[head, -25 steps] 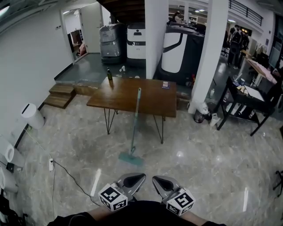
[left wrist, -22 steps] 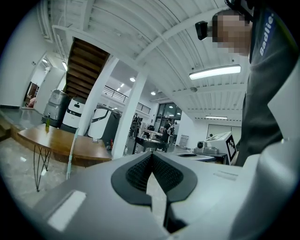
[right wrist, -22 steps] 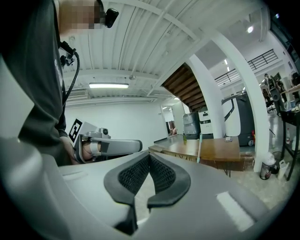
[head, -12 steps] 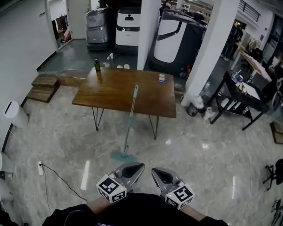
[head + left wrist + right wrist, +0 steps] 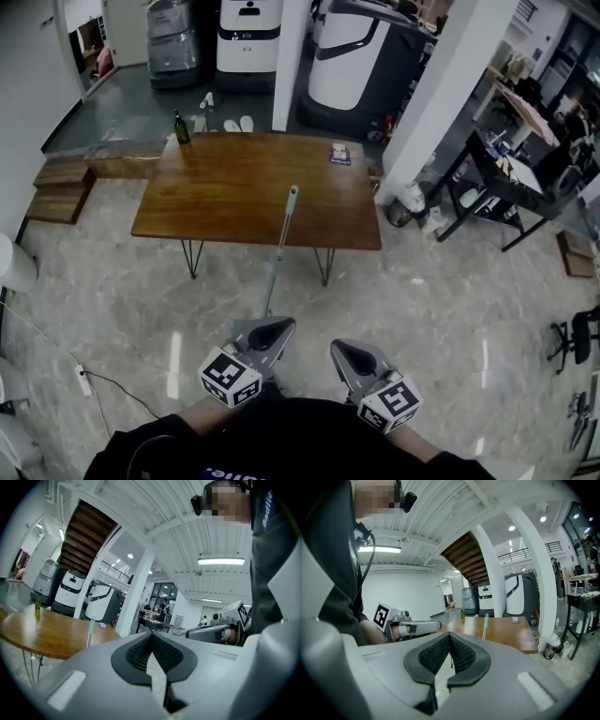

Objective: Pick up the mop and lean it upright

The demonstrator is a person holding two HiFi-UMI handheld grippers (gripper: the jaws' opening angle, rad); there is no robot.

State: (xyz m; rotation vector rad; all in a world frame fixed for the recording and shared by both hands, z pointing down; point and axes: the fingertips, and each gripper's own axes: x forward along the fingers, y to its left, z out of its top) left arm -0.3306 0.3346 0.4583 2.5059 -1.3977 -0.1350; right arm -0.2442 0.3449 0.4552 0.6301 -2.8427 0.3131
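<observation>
The mop leans with its pale teal handle (image 5: 280, 244) against the front edge of the wooden table (image 5: 216, 197). Its head on the floor is hidden behind my left gripper (image 5: 272, 330) in the head view. Both grippers are held low in front of me, short of the mop. The left gripper (image 5: 151, 637) is shut with nothing between its pads, and the mop handle (image 5: 90, 629) shows far off to its left. The right gripper (image 5: 449, 637) is also shut and empty, with the mop handle (image 5: 485, 624) ahead of it by the table.
A green bottle (image 5: 179, 127) and a small box (image 5: 339, 153) stand on the table. A white pillar (image 5: 441, 84) rises at the right, with a black rack (image 5: 506, 187) beyond it. Large machines (image 5: 246, 33) line the back. Wooden steps (image 5: 61, 187) and a floor cable (image 5: 103, 384) lie at left.
I have moved forward: the table and mop are nearer, and the mop head has slipped out of sight behind my left gripper. Both grippers stay shut.
</observation>
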